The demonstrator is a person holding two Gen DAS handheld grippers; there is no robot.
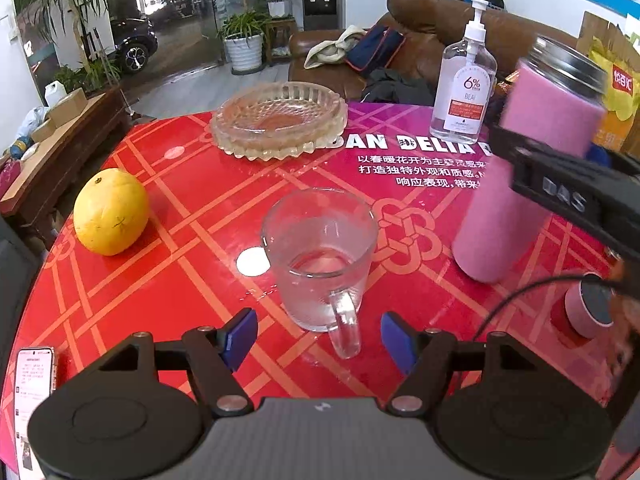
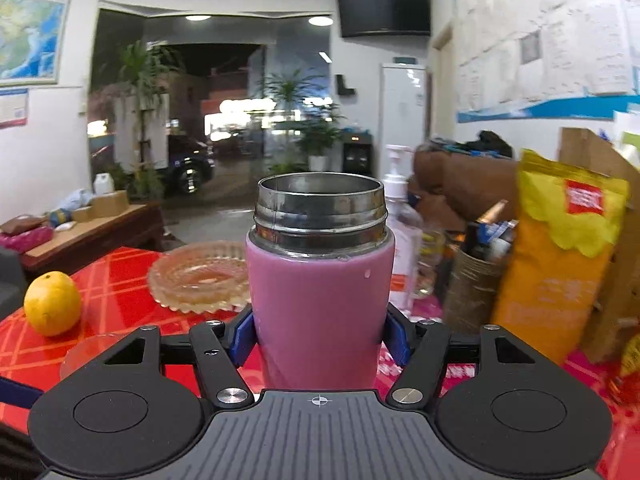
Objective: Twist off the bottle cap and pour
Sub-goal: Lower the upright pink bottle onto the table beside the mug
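Right gripper (image 2: 320,338) clamped on pink bottle (image 2: 320,304), cap (image 1: 592,310) already off and lying on table (image 1: 168,280); bottle tilted, raised right of glass mug (image 1: 320,256). Left gripper (image 1: 318,338) spread wide, empty, near mug handle. Pour step in hand; next, probably carry mouth over mug, tip slowly.

One pink bottle (image 1: 520,184), uncapped; one pink cap (image 1: 588,310) lying apart on the table. One glass mug (image 1: 320,256). One yellow citrus fruit (image 1: 110,211). One cut-glass dish (image 1: 280,120). One pump bottle (image 1: 464,84) of clear liquid. One phone (image 1: 34,376) at the table edge. One yellow snack bag (image 2: 560,256). Two grippers: left gripper (image 1: 318,340), right gripper (image 2: 320,336).
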